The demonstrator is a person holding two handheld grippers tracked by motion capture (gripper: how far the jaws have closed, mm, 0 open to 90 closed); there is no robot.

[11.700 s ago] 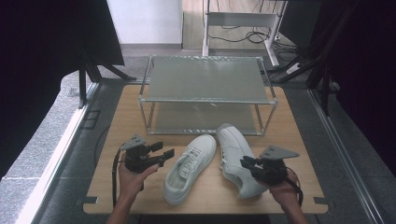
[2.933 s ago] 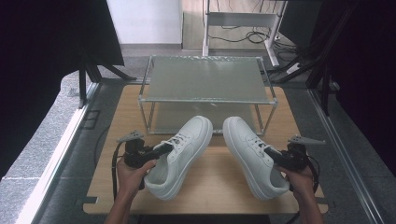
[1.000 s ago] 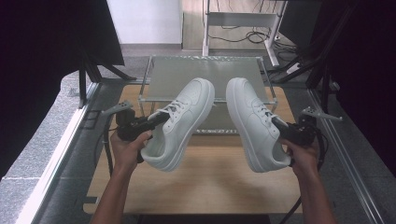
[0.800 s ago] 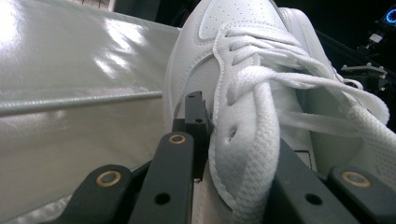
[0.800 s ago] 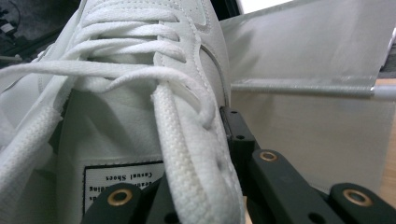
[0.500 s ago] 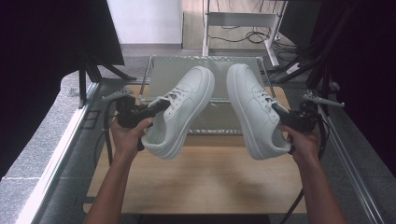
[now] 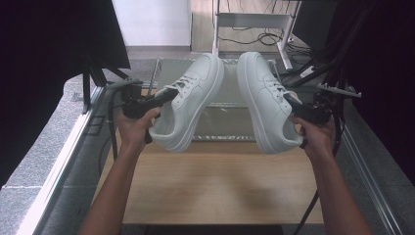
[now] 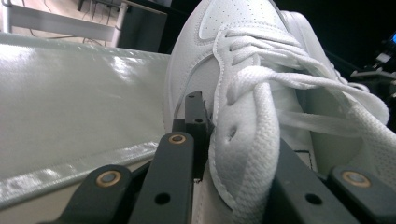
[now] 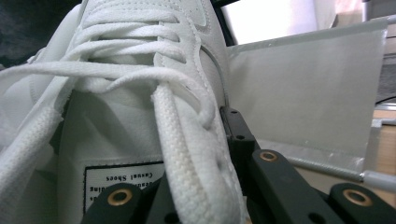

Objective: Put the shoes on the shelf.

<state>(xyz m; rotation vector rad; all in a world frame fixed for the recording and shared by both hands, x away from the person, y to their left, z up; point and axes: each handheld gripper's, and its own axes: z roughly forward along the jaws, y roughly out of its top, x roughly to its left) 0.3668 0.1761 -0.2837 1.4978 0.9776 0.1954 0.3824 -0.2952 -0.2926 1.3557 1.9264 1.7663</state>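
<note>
Sneakers, two, white, both held in the air above the tabletop point(image 7: 220, 186), toes aimed at the glass-topped rack point(image 7: 230, 105); we judge them light, soft in the upper, stiff in the sole, so the eyelet edge beside the laces is the sound hold. Left tool point(image 7: 164, 98) is clamped on the left sneaker point(image 7: 188, 105) there; right tool point(image 7: 298, 108) likewise pinches the right sneaker point(image 7: 266, 100); jaws nearly closed on both.

High view looks down; tool views (close-up) share the shelf point(image 7: 230, 105).
</note>
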